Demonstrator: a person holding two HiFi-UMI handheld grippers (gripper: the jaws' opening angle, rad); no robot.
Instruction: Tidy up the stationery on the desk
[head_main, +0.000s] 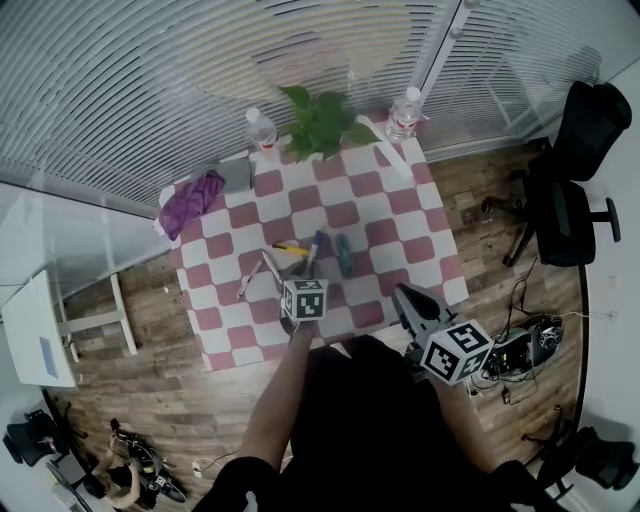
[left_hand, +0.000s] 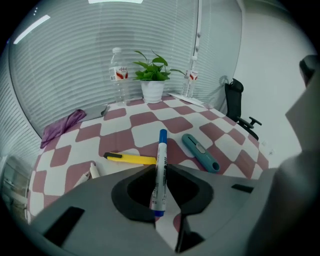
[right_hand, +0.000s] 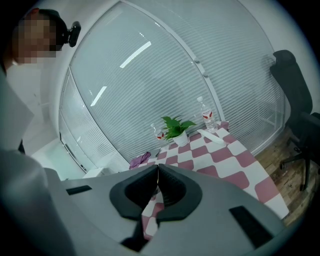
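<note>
1 marker (left_hand: 161, 150), white with a blue cap, is clamped between the narrowed jaws of the left gripper (left_hand: 159, 172). The pads are pressed against its barrel from both sides, and its cap is pointed away toward the far edge of the table. Whether it is raised off the cloth cannot be told.

Just to its left, a yellow cutter (left_hand: 131, 158) with a black tip is laid crosswise, its near end almost touching the marker. To the right, a teal utility knife (left_hand: 200, 152) is laid at a slant, close by but apart. A small white item (left_hand: 93, 170) is seen further left, too little of it shown to be named.

All are set on a table covered by a red-and-white checked tablecloth (left_hand: 150, 119). At the far edge, a potted plant (left_hand: 152, 82) is flanked by 2 water bottles (left_hand: 117, 75) (left_hand: 191, 77), and a purple cloth (left_hand: 62, 127) is bunched at the far left corner.

The right gripper (right_hand: 158, 172) is held off the table's near right corner, its jaws closed together with nothing between them. A black office chair (head_main: 575, 180) is parked on the wooden floor beyond the table.
</note>
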